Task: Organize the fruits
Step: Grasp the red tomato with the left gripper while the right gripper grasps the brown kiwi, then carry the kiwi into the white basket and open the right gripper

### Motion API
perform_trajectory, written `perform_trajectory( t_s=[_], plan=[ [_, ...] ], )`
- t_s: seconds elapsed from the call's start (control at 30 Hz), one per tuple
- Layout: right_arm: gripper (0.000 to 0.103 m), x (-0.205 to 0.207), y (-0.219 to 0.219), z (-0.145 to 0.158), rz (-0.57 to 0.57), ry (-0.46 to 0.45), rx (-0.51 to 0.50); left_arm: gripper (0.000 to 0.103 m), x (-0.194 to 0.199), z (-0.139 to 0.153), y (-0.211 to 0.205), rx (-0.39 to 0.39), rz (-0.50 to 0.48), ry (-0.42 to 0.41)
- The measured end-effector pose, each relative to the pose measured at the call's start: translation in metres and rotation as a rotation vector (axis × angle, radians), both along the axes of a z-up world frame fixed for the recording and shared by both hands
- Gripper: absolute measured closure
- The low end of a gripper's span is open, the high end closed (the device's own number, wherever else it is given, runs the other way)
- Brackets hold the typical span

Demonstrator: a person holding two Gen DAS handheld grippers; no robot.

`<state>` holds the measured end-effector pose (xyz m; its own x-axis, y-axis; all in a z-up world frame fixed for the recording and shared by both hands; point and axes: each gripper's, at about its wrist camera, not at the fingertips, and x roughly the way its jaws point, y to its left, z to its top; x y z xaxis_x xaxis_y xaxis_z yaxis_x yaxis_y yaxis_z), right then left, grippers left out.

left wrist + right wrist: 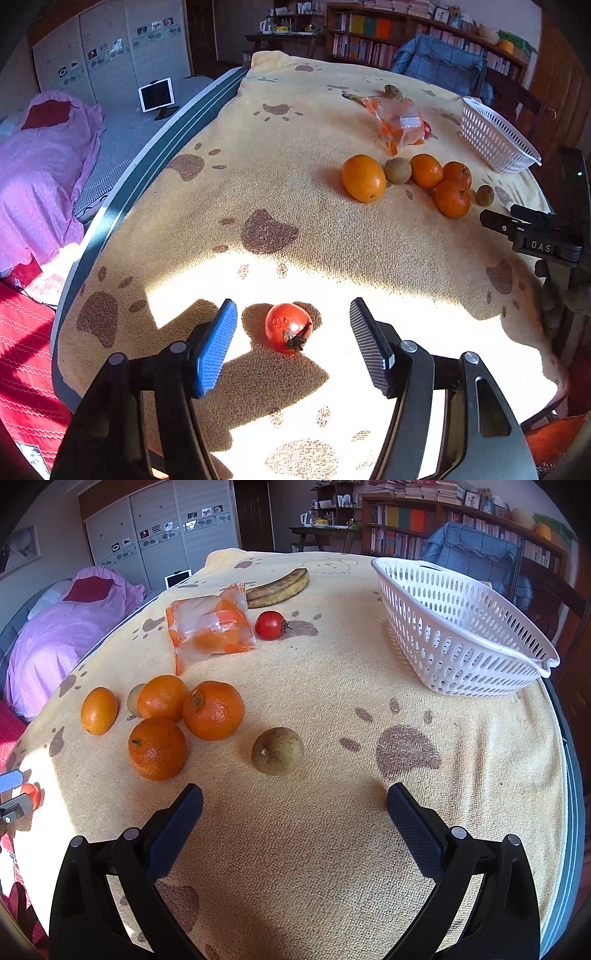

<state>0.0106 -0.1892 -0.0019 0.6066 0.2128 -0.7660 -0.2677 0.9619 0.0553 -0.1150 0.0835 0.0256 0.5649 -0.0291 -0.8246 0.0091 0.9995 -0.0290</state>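
Note:
A red tomato (284, 325) with a dark stem lies on the sunlit cloth between the fingers of my left gripper (293, 305). The pads stand apart from it on both sides, so this gripper is open. My right gripper (295, 789) is open and holds nothing, and a brown round fruit (277, 751) lies just ahead of it. To its left lies a cluster of oranges (212, 709) with a small kiwi (135, 699) behind. A white basket (461, 627) stands at the far right. A second tomato (270, 625), a banana (280, 587) and a bag of orange pieces (210, 627) lie further back.
The table wears a yellow paw-print cloth (280, 184), and its rim (122, 199) curves along the left. Beyond that rim is a bed with a purple cover (44, 166). A chair with blue fabric (472, 557) and bookshelves (402, 520) stand behind the table.

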Motion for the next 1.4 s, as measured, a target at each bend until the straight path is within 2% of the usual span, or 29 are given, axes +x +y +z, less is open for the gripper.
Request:
perform_trajectory(
  t_s=[0.07,0.27,0.63,0.7,0.77,1.03,1.07,1.13,1.2,1.23,1.4],
  plan=[
    [0.002,0.000,0.000,0.000,0.001,0.001,-0.002,0.060,0.000,-0.005,0.003,-0.028,0.009,0.020],
    [0.002,0.000,-0.001,0.000,-0.001,0.002,0.001,0.076,-0.003,-0.008,0.005,-0.033,0.009,0.016],
    [0.003,0.002,-0.006,0.010,-0.007,-0.007,0.047,0.076,0.011,0.018,-0.008,-0.050,-0.045,-0.087],
    [0.009,0.006,-0.007,0.011,-0.011,0.007,0.056,0.076,0.016,0.022,-0.012,-0.057,-0.061,-0.104],
    [0.023,0.011,-0.008,0.010,-0.012,0.027,0.060,0.076,0.022,0.025,-0.017,-0.065,-0.075,-0.118],
    [0.053,0.026,0.001,0.008,0.002,0.045,0.054,0.076,0.035,0.028,-0.025,-0.099,-0.096,-0.140],
    [0.059,0.027,0.003,0.008,0.005,0.043,0.044,0.076,0.037,0.027,-0.025,-0.099,-0.096,-0.139],
    [0.062,0.025,0.006,0.008,0.015,0.030,0.023,0.076,0.039,0.027,-0.025,-0.101,-0.092,-0.136],
    [0.071,0.022,0.008,0.008,0.032,0.024,0.031,0.076,0.042,0.027,-0.024,-0.103,-0.085,-0.135],
    [0.074,0.021,0.008,0.009,0.034,0.022,0.033,0.076,0.043,0.026,-0.024,-0.103,-0.082,-0.134],
    [0.074,0.015,0.003,0.014,0.038,0.001,0.047,0.076,0.051,0.024,-0.029,-0.101,-0.082,-0.124]
  ],
)
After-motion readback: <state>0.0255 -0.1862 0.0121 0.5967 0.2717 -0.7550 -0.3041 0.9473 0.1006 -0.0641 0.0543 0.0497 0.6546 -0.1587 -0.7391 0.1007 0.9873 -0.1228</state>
